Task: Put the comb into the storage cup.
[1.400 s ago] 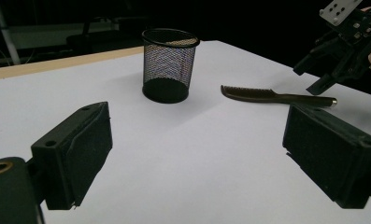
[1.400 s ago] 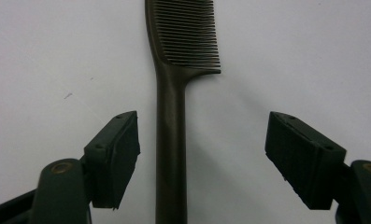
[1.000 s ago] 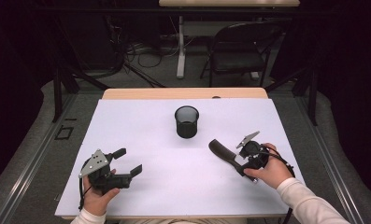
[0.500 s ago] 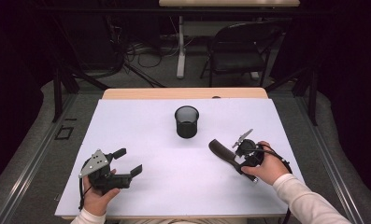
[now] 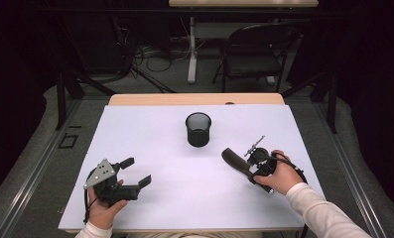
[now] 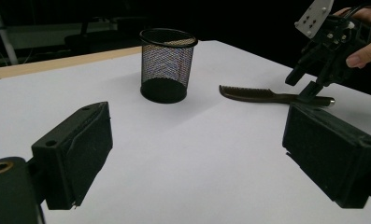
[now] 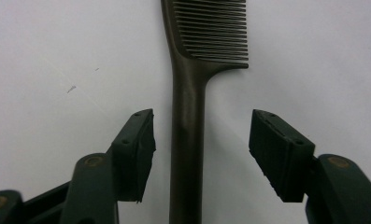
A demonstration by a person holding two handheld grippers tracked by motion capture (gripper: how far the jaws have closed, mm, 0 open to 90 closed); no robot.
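Dark brown comb on a plain white counter. Pen cup is black wire mesh, and the fingers look dark green-black.

In the right gripper view, the comb is cut off at top and bottom edges. In the high view, lower right, the right claw hides the comb's handle.

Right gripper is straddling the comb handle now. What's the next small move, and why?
Probably finish closing the right gripper. The comb lies flat on the table with its handle between the jaws, which have just been closing, yet a gap shows on each side. Squeeze before any lift.
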